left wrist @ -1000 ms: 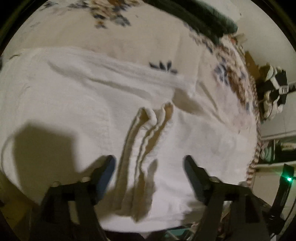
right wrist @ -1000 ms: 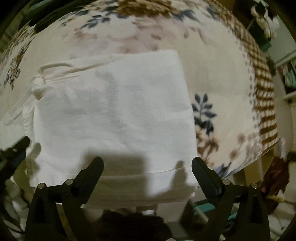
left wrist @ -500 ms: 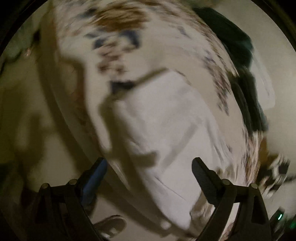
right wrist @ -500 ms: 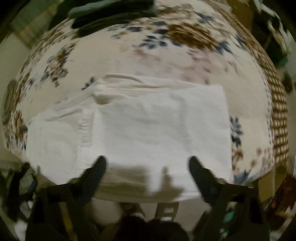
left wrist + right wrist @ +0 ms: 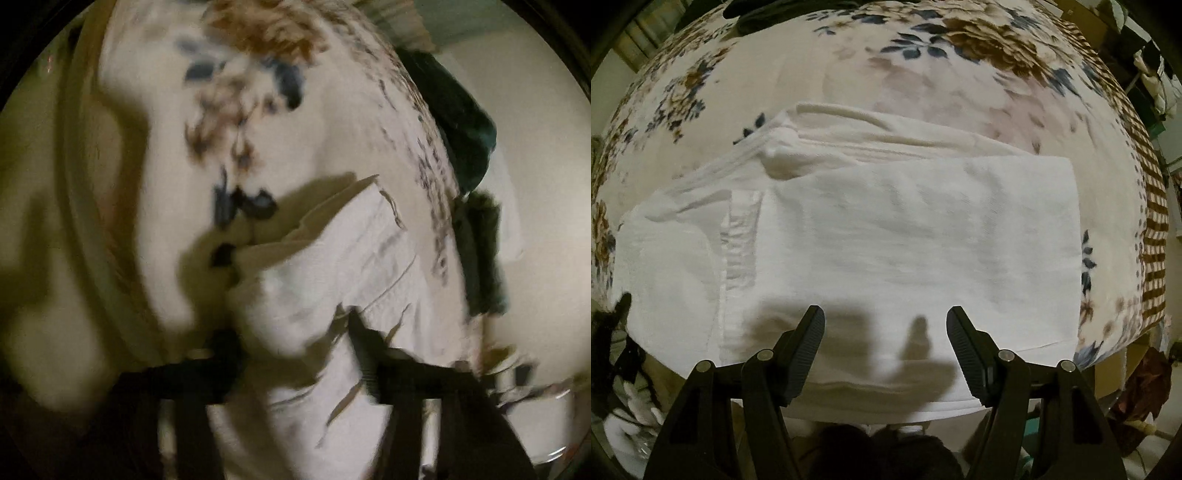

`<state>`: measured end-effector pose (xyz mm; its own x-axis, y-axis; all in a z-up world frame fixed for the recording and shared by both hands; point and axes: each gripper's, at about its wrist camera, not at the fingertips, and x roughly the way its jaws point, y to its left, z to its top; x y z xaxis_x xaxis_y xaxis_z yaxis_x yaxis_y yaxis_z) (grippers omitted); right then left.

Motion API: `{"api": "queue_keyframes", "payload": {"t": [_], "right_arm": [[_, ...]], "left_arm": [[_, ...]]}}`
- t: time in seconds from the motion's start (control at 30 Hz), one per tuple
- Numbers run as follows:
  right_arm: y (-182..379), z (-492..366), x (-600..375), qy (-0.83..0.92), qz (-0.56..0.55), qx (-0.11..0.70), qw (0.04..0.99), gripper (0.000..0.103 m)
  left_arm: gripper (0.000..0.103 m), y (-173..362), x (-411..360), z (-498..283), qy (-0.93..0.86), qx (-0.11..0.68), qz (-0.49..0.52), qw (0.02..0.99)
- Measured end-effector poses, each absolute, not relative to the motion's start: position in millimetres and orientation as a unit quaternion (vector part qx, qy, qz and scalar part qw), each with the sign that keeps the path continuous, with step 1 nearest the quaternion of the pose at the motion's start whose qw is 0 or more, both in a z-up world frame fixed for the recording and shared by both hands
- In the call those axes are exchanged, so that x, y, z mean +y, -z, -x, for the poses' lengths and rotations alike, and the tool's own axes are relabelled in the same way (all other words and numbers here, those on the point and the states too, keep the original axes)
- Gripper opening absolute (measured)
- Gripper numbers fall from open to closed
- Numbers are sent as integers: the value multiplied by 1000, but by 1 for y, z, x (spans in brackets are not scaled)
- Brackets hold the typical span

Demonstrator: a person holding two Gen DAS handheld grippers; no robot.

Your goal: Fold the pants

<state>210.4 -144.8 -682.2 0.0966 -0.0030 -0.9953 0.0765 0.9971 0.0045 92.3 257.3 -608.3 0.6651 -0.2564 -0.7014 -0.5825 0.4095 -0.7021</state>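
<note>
White pants (image 5: pixel 905 251) lie folded on a floral blanket (image 5: pixel 923 55), waistband and drawstring knot (image 5: pixel 779 147) at the upper left. My right gripper (image 5: pixel 885 343) is open above the pants' near edge, touching nothing. In the blurred left wrist view my left gripper (image 5: pixel 291 347) has its fingers (image 5: pixel 364 339) closed in around a raised fold of the white pants (image 5: pixel 351 258) at their left end; a firm pinch cannot be made out through the blur.
The blanket's brown checked border (image 5: pixel 1152 229) drops off at the right. Dark green fabric (image 5: pixel 465 125) lies at the far side of the bed. The left tool (image 5: pixel 613 325) shows at the left edge of the right wrist view.
My left gripper swung to the pants' left end and its fingers narrowed around the cloth. My right gripper drew back slightly and narrowed its opening; more of the pants shows.
</note>
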Motion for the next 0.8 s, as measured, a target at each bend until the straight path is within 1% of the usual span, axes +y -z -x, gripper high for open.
{"api": "queue_keyframes", "payload": {"t": [0.07,0.1,0.13,0.17,0.2,0.3,0.37,0.5,0.57,0.63,0.7,0.8], "right_arm": [[686,-209,-148,29,-29,677,735,71],[687,-208,-150,29,-33,677,735,71],[686,-208,-153,30,-37,676,735,71],[684,-206,-157,32,-40,674,737,71],[683,-205,-160,34,-43,672,738,71],[680,-201,-175,41,-61,668,740,71],[677,-197,-189,47,-75,665,741,71],[672,-189,-221,62,-102,660,742,71],[668,-181,-246,74,-125,659,738,71],[666,-175,-272,86,-146,656,735,71],[662,-165,-304,107,-164,653,732,71],[653,-146,-360,139,-193,644,727,71]], "left_arm": [[55,610,259,-99,-103,382,532,748],[46,607,258,-102,-103,383,523,754],[33,600,256,-105,-99,383,504,768],[30,592,252,-108,-96,383,482,782],[29,582,247,-109,-90,379,465,795],[22,541,227,-110,-74,361,400,839],[21,510,208,-111,-56,349,363,862],[19,452,160,-119,4,318,325,891],[18,422,125,-122,43,306,303,901],[18,402,87,-129,84,304,291,903],[18,394,40,-137,136,311,286,896],[18,402,-27,-152,183,337,264,885]]}}
